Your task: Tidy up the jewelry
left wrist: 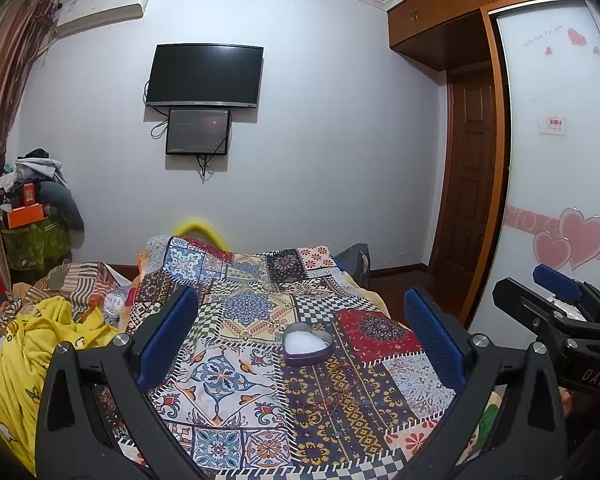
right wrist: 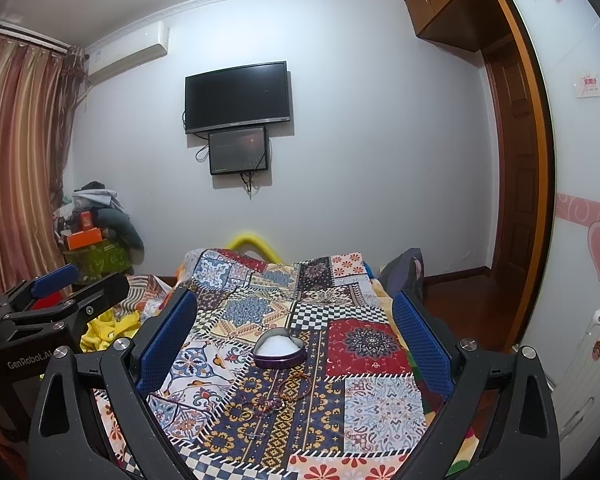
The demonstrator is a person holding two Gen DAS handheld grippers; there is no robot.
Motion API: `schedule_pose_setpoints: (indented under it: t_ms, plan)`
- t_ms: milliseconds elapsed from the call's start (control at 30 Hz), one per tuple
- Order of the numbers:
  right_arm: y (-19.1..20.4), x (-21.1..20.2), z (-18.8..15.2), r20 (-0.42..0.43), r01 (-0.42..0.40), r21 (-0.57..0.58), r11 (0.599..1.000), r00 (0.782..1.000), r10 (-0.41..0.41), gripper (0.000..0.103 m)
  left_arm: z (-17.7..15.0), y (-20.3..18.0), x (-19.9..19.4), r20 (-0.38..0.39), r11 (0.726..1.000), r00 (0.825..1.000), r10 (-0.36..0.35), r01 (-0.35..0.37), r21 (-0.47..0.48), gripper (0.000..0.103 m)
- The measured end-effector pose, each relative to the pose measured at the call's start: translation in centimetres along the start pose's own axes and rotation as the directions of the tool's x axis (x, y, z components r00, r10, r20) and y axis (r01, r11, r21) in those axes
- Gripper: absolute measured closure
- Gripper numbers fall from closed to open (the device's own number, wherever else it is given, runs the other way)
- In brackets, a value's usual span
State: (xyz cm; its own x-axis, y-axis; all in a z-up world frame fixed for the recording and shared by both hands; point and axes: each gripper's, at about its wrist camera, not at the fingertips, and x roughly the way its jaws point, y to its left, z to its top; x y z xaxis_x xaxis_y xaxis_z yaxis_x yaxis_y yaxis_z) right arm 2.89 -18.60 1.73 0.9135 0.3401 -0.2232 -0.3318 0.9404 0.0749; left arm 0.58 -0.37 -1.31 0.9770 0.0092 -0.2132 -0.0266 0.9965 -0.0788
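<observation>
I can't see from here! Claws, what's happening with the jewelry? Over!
Left claw open, empty. Right claw open, empty. Heart-shaped tin open on patchwork blanket; bracelets and rings loose just before it, untouched. Nothing in the way.

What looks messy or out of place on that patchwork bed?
The jewelry, bracelets and rings, lies loose in a tangle on the patchwork cover, in front of the heart-shaped tin instead of inside it. Both grippers are open and holding nothing.

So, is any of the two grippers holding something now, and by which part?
Nothing is held. The left gripper and right gripper are both open and empty; the jewelry lies on the patchwork cloth.
</observation>
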Motion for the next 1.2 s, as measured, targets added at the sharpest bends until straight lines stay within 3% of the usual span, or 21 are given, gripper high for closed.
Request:
schedule_pose_setpoints:
  t_ms: [1200]
  plan:
    - [-0.31,0.05,0.05,-0.009,-0.001,0.003,1.000,1.000,0.001,0.006,0.10,-0.17,0.25,-0.012,1.000,1.000,-0.002,0.002,0.004,0.000]
